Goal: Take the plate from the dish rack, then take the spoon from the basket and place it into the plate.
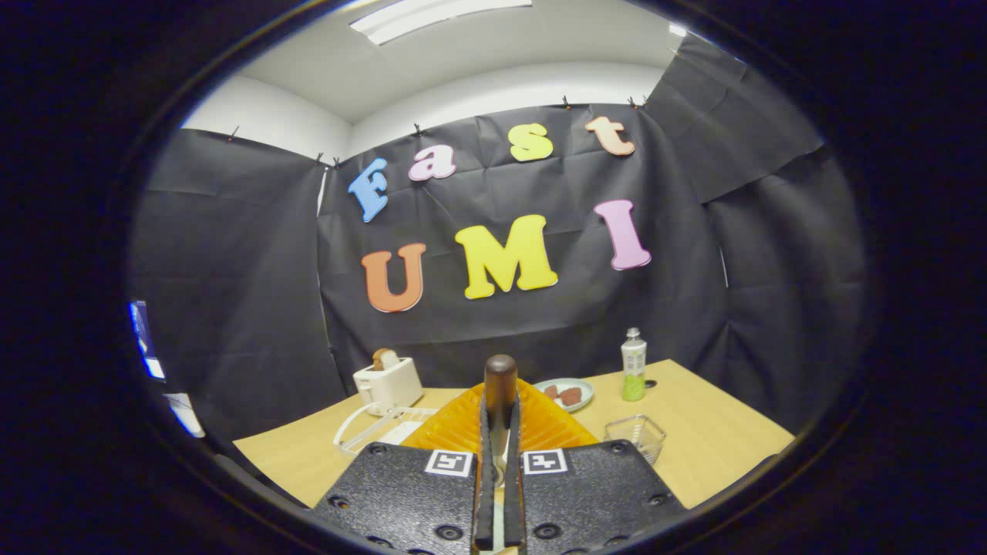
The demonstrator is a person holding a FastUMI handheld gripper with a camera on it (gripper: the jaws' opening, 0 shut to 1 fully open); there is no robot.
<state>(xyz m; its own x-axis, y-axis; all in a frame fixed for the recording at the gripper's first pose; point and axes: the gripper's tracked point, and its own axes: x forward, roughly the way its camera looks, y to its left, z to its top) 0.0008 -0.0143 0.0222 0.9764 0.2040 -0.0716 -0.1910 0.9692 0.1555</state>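
Spoon is held by the gripper, whose two black fingers are squeezed together on it, one on each side. Its brown rounded end sticks up just above the fingertips. Right behind the spoon and under it is the orange plate with ridges, lying on the wooden table. Next to the plate on one side sits the white dish rack, touching its edge as far as I can tell. Behind the rack stands a white toaster with bread in it. On the plate's other side is the clear wire basket. Farther back from the plate are a small dish with brown food and a green bottle.
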